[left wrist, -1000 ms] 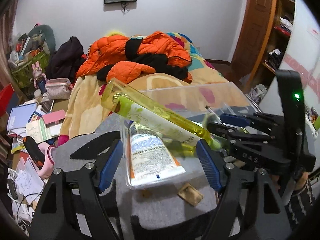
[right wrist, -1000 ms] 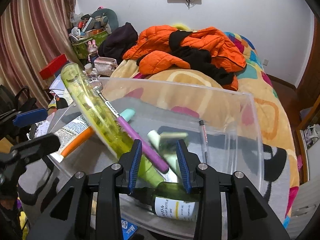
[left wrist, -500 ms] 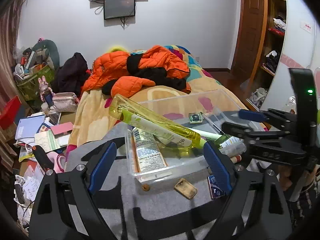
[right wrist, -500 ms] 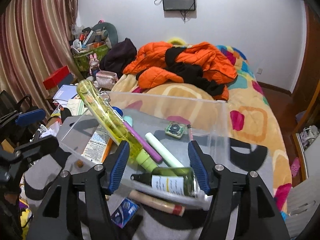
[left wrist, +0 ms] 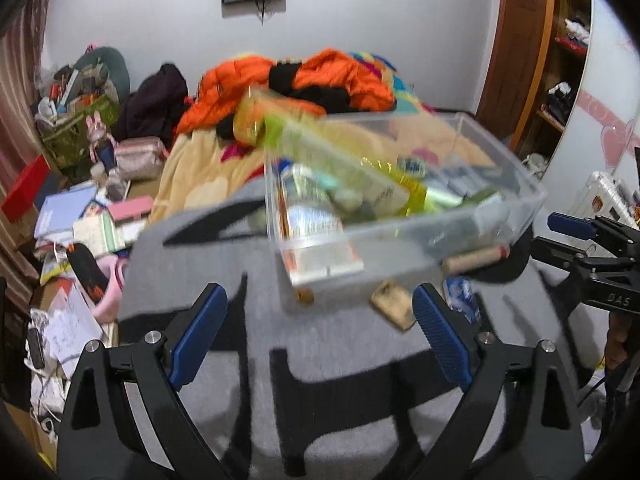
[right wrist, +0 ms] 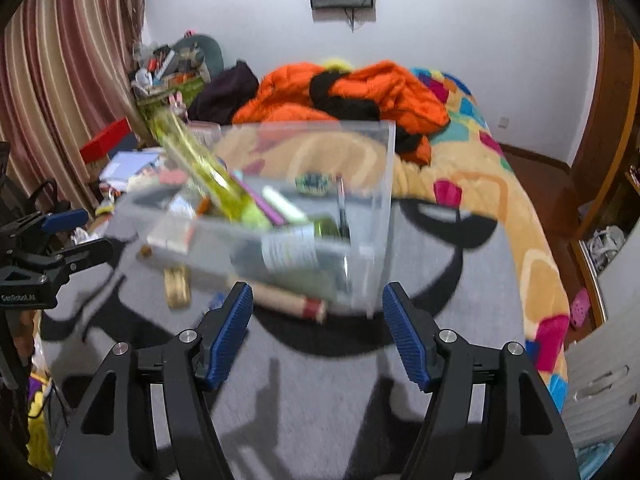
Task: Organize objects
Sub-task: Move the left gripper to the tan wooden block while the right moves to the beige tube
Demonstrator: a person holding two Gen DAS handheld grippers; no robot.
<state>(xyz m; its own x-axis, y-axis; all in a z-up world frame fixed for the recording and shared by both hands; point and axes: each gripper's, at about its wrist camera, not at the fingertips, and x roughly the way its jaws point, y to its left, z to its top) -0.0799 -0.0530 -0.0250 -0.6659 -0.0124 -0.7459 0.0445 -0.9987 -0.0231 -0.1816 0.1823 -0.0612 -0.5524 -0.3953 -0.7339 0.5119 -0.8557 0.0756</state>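
A clear plastic bin [left wrist: 520,204] [right wrist: 380,208] sits on a grey blanket and holds a long yellow-green bottle [left wrist: 320,148] [right wrist: 200,168], a white tube [left wrist: 316,232], a dark green labelled bottle [right wrist: 296,248] and pens. Beside the bin lie a tan roll [left wrist: 476,258] [right wrist: 288,300], a brown wrapper [left wrist: 392,306] [right wrist: 176,284] and a blue packet [left wrist: 462,296]. My left gripper [left wrist: 320,334] is open and empty, back from the bin. My right gripper [right wrist: 316,334] is open and empty, in front of the bin's near corner.
Orange and black jackets [left wrist: 328,80] lie heaped on the patterned bed [right wrist: 500,184] behind. Books, papers and boxes [left wrist: 80,220] clutter the floor at left. A wooden shelf and door [left wrist: 540,52] stand at right. Curtains [right wrist: 60,80] hang at left.
Both grippers have pulled back and away from the bin. The right gripper's jaws went from nearly closed inside the bin to wide open. The bin now looks smaller and farther.
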